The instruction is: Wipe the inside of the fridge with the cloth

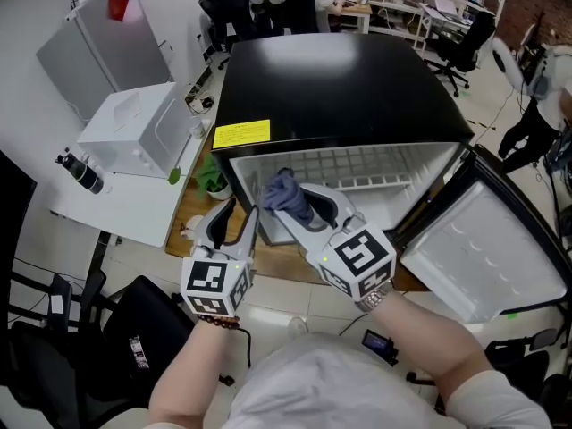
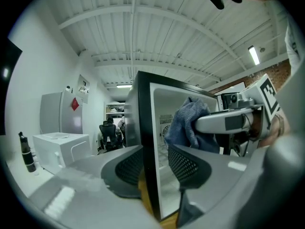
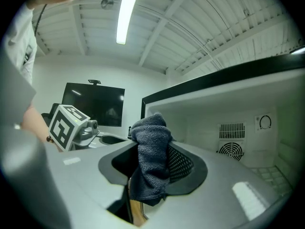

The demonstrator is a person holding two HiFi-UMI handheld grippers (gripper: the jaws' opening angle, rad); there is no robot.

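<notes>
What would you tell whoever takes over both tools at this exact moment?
Left tool: open, holding nothing; the front edge of the fridge's left wall stands in the gap between its jaws.
Right tool: shut on the cloth, at the fridge's opening.
Fridge: door swung open to the right, wire shelf inside.
Done: door open, cloth gripped.
Left: wipe the inside; whether any of it has been wiped can't be told.

**Surroundings, left side and back**

White box (image 1: 134, 128) on white table (image 1: 125, 211). Black bottle (image 1: 80, 172) lying at the table's left edge. Grey cabinet (image 1: 94, 56) behind, with a red patch (image 1: 118, 7). Office chairs (image 1: 228, 12) far back. Dark monitor (image 3: 95, 104).
</notes>
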